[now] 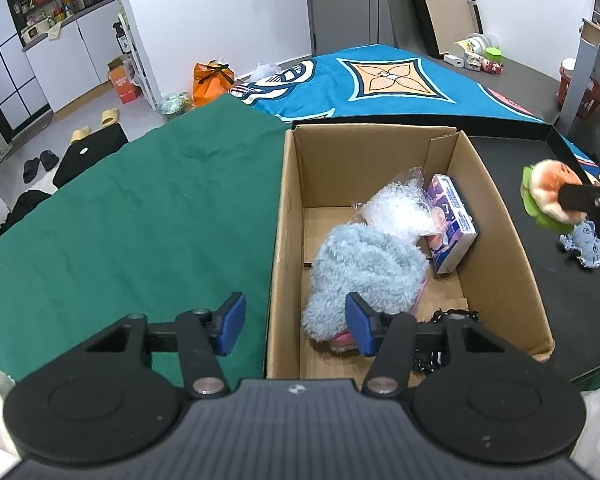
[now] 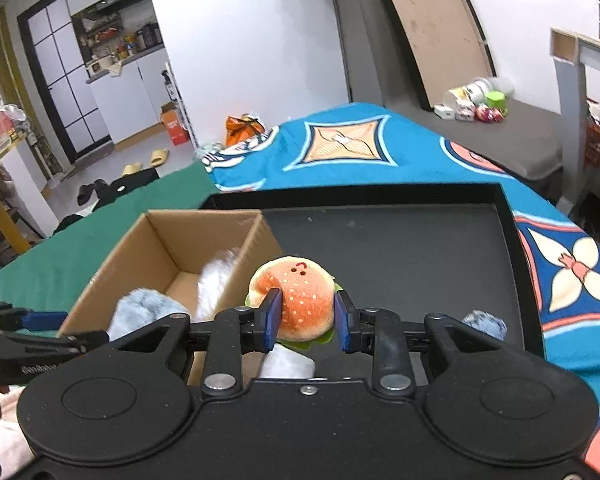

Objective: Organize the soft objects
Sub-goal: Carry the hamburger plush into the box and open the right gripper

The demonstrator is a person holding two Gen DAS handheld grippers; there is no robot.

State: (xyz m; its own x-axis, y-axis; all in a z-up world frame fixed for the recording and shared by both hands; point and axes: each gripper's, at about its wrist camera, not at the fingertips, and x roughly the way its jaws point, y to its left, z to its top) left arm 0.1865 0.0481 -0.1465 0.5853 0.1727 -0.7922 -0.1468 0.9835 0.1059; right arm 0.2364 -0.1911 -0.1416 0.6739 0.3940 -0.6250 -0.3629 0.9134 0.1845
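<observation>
The right gripper is clamped on a small round burger plush, its blue pads pressing the orange, seed-dotted bun from both sides, with a frill of green felt showing underneath. The toy hangs in the air above the black tray, just beside the near right corner of the cardboard box. The left gripper hangs over the box's left wall with its jaws apart and nothing between them; one flat blue pad sits over the green cloth, the other in front of a shaggy pale-blue plush lying on the box floor. Behind that plush lie a crumpled clear plastic bag and a small printed carton tilted against the right wall. A little blue fuzzy thing rests on the tray; it may be a scrunchie, though it is too small to tell. A bright patterned blanket spreads beyond.
</observation>
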